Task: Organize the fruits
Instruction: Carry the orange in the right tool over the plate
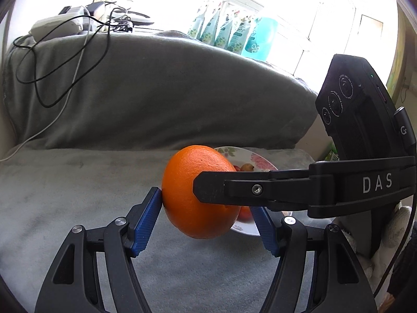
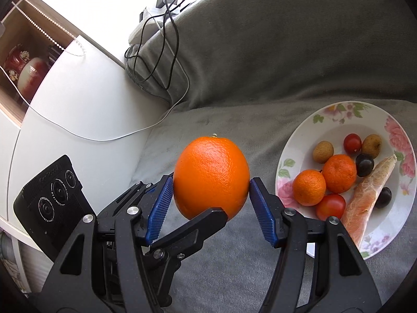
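A large orange (image 1: 198, 190) (image 2: 211, 174) hangs above the grey blanket, gripped from two sides. My left gripper (image 1: 206, 203) has its blue pads (image 1: 148, 219) on the fruit's flanks. My right gripper (image 2: 211, 186) is shut on the same orange, and its black finger (image 1: 213, 187) crosses the fruit's front in the left wrist view. One finger of the left gripper (image 2: 206, 221) reaches under the orange in the right wrist view. To the right lies a flowered plate (image 2: 299, 140) (image 1: 250, 156) with two mandarins (image 2: 338, 173), cherry tomatoes (image 2: 330, 206), dark grapes (image 2: 364, 164), brown fruits (image 2: 322, 151) and a wrapped carrot (image 2: 365, 198).
A grey blanket (image 2: 260, 52) covers the sofa seat and backrest. Black and white cables (image 2: 161, 52) trail over the backrest's left end. A white cabinet (image 2: 78, 104) stands to the left. Packets (image 1: 229, 34) line the window sill behind.
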The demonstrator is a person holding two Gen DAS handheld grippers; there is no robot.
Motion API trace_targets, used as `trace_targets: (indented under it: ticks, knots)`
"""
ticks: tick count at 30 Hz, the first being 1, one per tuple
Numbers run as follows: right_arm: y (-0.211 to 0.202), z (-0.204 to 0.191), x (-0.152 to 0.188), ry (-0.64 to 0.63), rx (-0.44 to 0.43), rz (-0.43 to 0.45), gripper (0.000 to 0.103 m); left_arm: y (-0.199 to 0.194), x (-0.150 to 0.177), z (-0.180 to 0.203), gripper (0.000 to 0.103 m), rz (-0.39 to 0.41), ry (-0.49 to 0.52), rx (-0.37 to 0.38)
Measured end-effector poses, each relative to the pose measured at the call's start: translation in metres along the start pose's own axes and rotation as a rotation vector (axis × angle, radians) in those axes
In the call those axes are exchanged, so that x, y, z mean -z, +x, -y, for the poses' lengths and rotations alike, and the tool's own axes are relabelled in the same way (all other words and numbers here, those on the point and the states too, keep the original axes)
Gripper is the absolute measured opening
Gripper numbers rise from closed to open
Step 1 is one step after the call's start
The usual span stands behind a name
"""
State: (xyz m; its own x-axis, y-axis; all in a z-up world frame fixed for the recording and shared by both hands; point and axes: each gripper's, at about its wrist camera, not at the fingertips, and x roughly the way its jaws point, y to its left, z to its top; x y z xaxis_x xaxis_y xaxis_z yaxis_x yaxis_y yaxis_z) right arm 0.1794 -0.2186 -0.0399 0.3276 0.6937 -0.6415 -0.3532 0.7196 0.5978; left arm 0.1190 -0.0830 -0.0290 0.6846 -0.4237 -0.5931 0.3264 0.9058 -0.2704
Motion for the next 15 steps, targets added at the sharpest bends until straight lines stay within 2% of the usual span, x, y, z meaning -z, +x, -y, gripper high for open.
trace_targets:
  ticks: [15]
  knots:
    - [-0.032,0.061,-0.005,0.099,0.043,0.045,0.064,0.050,-0.007,0.042,0.068,-0.054,0.038,0.078]
